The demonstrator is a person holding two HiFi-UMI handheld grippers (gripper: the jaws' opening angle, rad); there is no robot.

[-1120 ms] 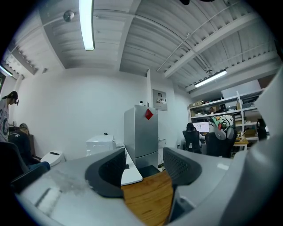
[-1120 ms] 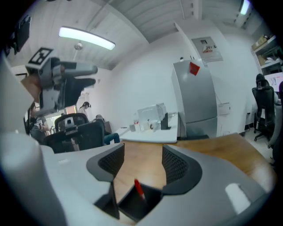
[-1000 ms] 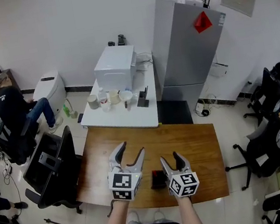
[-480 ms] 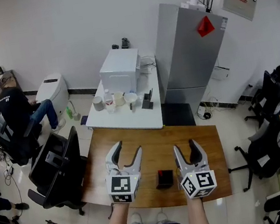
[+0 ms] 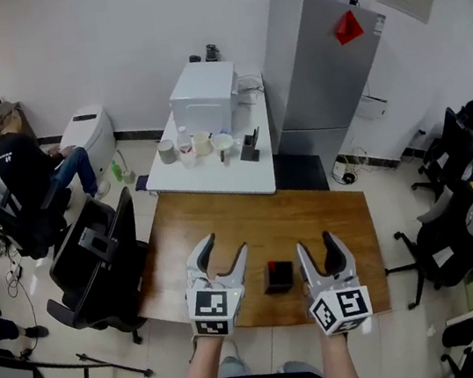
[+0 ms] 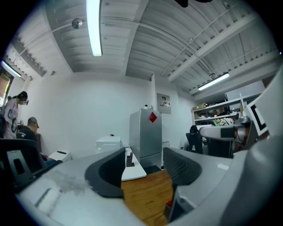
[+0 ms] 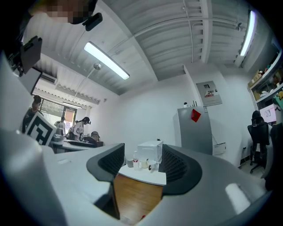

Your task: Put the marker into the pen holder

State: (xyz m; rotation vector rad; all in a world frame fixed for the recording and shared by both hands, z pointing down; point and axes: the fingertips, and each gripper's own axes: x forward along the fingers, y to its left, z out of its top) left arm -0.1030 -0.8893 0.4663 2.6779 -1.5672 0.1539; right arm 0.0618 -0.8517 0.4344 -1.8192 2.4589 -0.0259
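Observation:
A small black pen holder point(image 5: 278, 276) stands near the front edge of the wooden table point(image 5: 250, 217). A red tip shows at its top; I cannot tell whether that is the marker. My left gripper point(image 5: 224, 248) hovers just left of the holder, open and empty. On the holder's other side my right gripper point(image 5: 318, 246) is open too, with nothing between its fingers. In the left gripper view the red-topped holder point(image 6: 169, 204) peeks out beside the right jaw, over the wooden table point(image 6: 148, 194). The right gripper view shows bare wooden table point(image 7: 135, 196) between the jaws.
Beyond the wooden table stands a white table point(image 5: 218, 182) with cups, a bottle and a white box-shaped appliance point(image 5: 204, 98). A grey fridge point(image 5: 316, 73) is at the back right. A black office chair point(image 5: 96, 259) sits at the table's left side. People sit far left.
My right gripper has moved to the right, away from the pen holder it was close beside. The left gripper has hardly moved.

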